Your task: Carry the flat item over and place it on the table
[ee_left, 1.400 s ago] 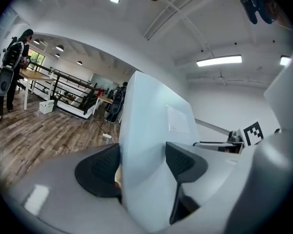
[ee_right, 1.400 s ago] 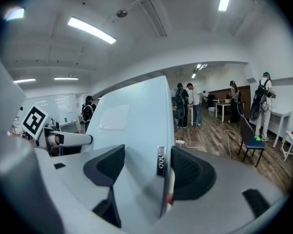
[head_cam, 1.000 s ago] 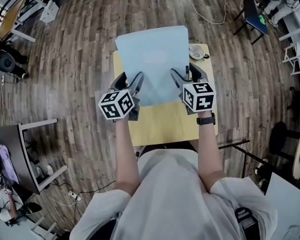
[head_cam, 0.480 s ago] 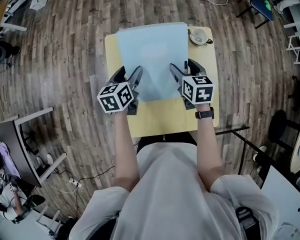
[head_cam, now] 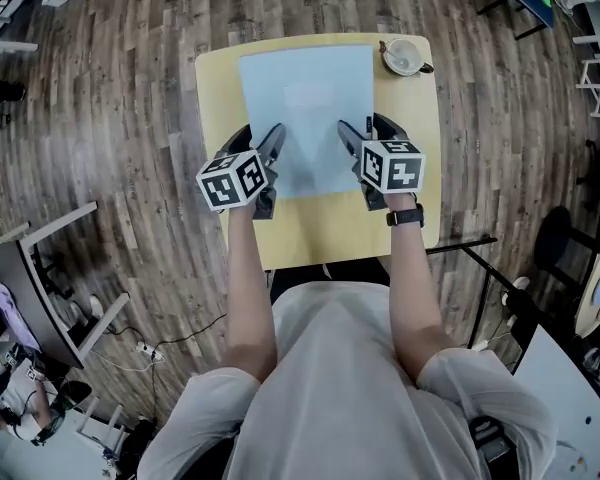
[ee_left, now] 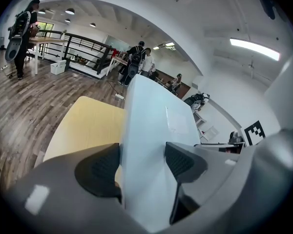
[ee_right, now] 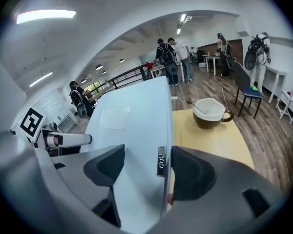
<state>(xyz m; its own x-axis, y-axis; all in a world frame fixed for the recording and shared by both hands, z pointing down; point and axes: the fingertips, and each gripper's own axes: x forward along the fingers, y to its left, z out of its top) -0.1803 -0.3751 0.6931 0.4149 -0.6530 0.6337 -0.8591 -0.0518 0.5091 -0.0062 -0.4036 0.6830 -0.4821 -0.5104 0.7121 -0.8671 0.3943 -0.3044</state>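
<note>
Two hand-held grippers clench the near edge of the pale blue flat item (head_cam: 308,98): the left hand-held gripper (head_cam: 260,140) grasps its near left corner, and the right hand-held gripper (head_cam: 365,133) its near right corner. The flat item lies level over the far middle of the yellow tabletop (head_cam: 320,230). A white cup (head_cam: 402,56) stands at the far right corner, just beside the item.

The flat item (head_cam: 307,118) is coloured pale blue, the table (head_cam: 412,173) light yellow. The cup (head_cam: 403,56) is seen dark brown outside, white within. Black-and-white square patterns are borne by the grey left gripper (head_cam: 260,140) and right gripper (head_cam: 368,131). The floor (head_cam: 130,88) is patterned in brown planks.
</note>
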